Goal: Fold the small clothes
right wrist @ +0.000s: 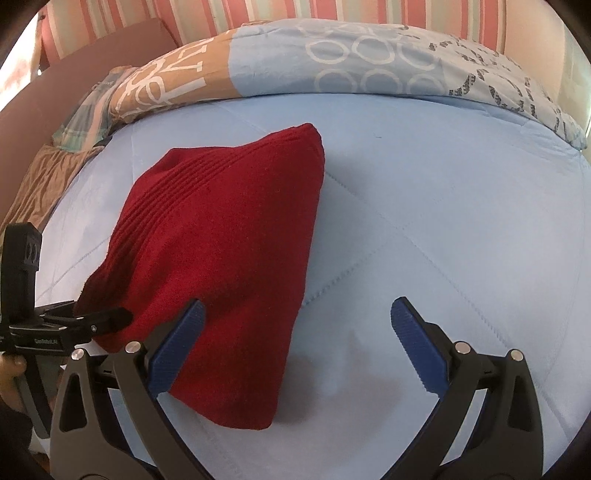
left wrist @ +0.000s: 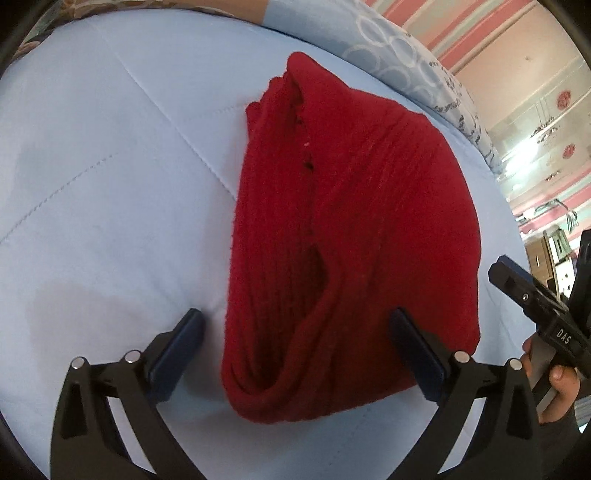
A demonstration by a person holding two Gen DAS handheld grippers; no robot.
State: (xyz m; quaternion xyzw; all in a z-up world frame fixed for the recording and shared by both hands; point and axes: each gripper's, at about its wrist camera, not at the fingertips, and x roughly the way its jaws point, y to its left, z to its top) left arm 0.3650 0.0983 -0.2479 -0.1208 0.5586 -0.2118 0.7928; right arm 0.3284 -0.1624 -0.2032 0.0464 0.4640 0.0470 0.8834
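A red knit garment [left wrist: 343, 236] lies folded on the light blue quilted bedcover [left wrist: 110, 184]; it also shows in the right wrist view [right wrist: 221, 258]. My left gripper [left wrist: 297, 328] is open, its fingers standing either side of the garment's near end, with the layered fold edges between them. My right gripper [right wrist: 297, 321] is open and empty; its left finger is over the garment's near right corner and its right finger over bare bedcover [right wrist: 443, 221]. The right gripper also shows in the left wrist view [left wrist: 517, 291], and the left gripper shows in the right wrist view [right wrist: 103, 319].
A patterned blue and tan duvet [right wrist: 332, 66] lies bunched along the far side of the bed. Brown and teal fabrics [right wrist: 48, 173] lie at the far left. A striped pink wall [right wrist: 258, 14] stands behind. Room furniture [left wrist: 546, 254] shows beyond the bed's right edge.
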